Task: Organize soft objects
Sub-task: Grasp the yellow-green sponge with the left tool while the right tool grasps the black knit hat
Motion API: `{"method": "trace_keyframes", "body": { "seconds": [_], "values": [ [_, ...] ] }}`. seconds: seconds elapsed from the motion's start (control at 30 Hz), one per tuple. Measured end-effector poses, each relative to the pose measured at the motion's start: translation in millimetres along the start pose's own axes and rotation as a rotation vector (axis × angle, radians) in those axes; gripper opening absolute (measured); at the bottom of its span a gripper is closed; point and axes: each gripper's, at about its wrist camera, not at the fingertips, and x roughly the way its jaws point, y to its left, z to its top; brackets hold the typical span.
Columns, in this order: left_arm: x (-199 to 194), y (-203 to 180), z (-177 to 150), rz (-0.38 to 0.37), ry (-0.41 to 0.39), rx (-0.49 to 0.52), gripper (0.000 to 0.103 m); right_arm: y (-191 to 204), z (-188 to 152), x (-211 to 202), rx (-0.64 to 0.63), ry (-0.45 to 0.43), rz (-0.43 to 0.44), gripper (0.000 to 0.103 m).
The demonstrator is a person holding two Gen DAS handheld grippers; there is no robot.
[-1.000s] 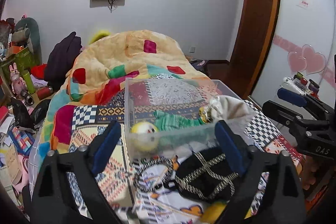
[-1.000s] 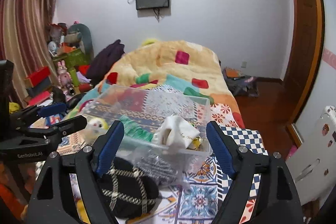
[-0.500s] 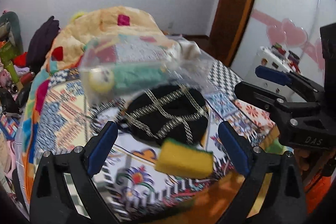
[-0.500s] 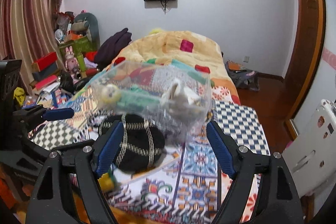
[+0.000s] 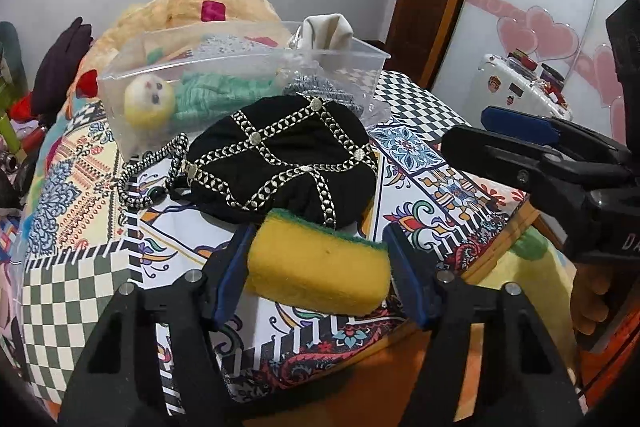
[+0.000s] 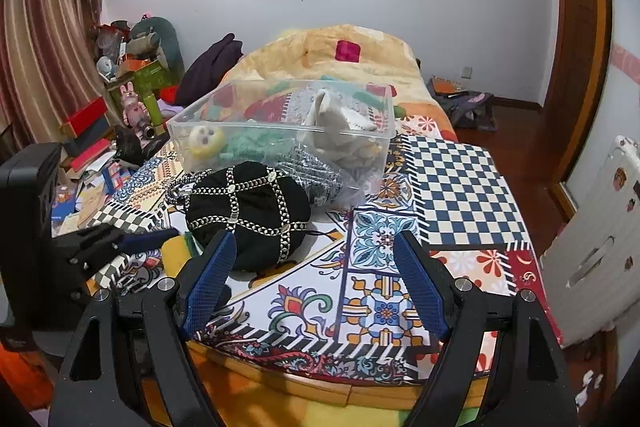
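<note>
My left gripper (image 5: 318,273) is shut on a yellow sponge (image 5: 318,273) with a green scrub side, near the bed's front edge; the sponge also shows in the right wrist view (image 6: 176,253). A black pouch (image 5: 280,155) with silver chain trim lies just beyond it, and shows in the right wrist view (image 6: 246,213). Behind stands a clear plastic box (image 5: 244,57) holding a yellow-headed plush (image 5: 148,99), green cloth and a white cloth (image 5: 326,31). My right gripper (image 6: 316,283) is open and empty above the patterned bedspread (image 6: 460,187), right of the pouch.
A rolled orange quilt (image 6: 340,55) lies at the bed's far end. Toys, boxes and books clutter the floor at the left (image 6: 100,131). A white appliance (image 6: 600,227) stands at the right, by a wooden door frame (image 6: 580,27).
Both grippers drew back from the box toward the bed's front edge. My left gripper dropped to the sponge and closed on it; it was open before.
</note>
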Motion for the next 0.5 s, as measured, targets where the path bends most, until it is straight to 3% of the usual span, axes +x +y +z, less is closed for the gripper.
{"method": "trace_keyframes", "body": {
  "seconds": [0.2, 0.5],
  "values": [
    [-19.5, 16.1, 1.0, 0.019, -0.067, -0.03, 0.063, 6.0, 1.0, 10.0, -0.008, 0.025, 0.026, 0.079],
    [-46.5, 59.5, 13.6, 0.119, -0.162, -0.108, 0.063, 22.6, 12.1, 32.7, -0.014, 0.061, 0.102, 0.079]
  ]
}}
